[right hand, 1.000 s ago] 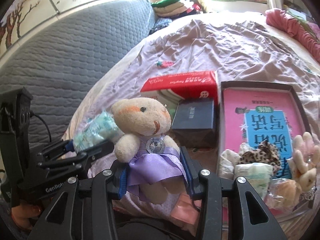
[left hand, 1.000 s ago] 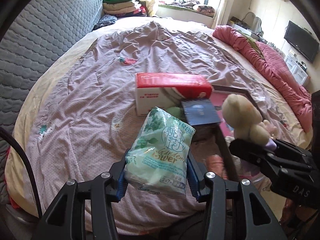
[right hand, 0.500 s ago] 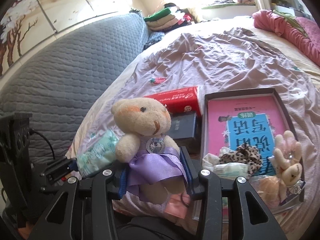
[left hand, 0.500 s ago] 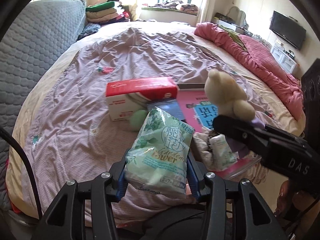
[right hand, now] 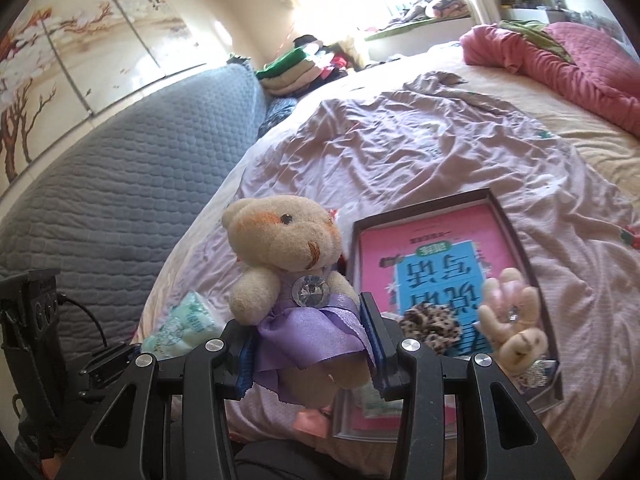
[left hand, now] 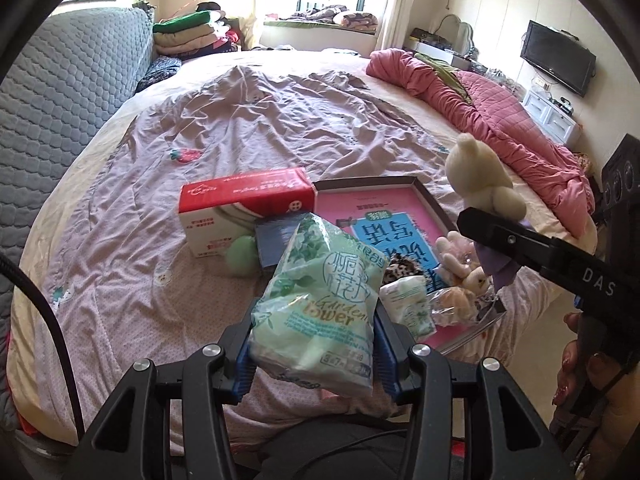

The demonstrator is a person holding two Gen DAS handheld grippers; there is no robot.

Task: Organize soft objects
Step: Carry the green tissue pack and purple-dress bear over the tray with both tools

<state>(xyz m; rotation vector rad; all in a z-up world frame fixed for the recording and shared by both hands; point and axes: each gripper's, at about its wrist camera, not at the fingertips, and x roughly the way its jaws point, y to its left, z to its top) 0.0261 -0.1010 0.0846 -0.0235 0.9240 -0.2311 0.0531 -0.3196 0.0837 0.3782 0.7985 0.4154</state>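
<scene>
My left gripper (left hand: 314,350) is shut on a green tissue pack (left hand: 320,304) and holds it up over the near edge of the bed. My right gripper (right hand: 306,344) is shut on a cream teddy bear (right hand: 286,252) in a purple dress, held above the bed. The bear also shows in the left wrist view (left hand: 482,178). A shallow dark box (left hand: 434,204) with a pink book inside lies on the bed. It holds a leopard scrunchie (right hand: 428,322), a small plush rabbit (right hand: 514,320) and a tissue pack (left hand: 406,300).
A red and white tissue box (left hand: 244,204), a dark blue box (left hand: 276,240) and a green ball (left hand: 240,256) lie left of the dark box. A pink quilt (left hand: 500,120) lies along the bed's right side. A grey padded headboard (left hand: 52,92) stands at left.
Both grippers have lifted and pulled back from the bed with their loads. The bear has moved right and up in the left wrist view, clear of the box.
</scene>
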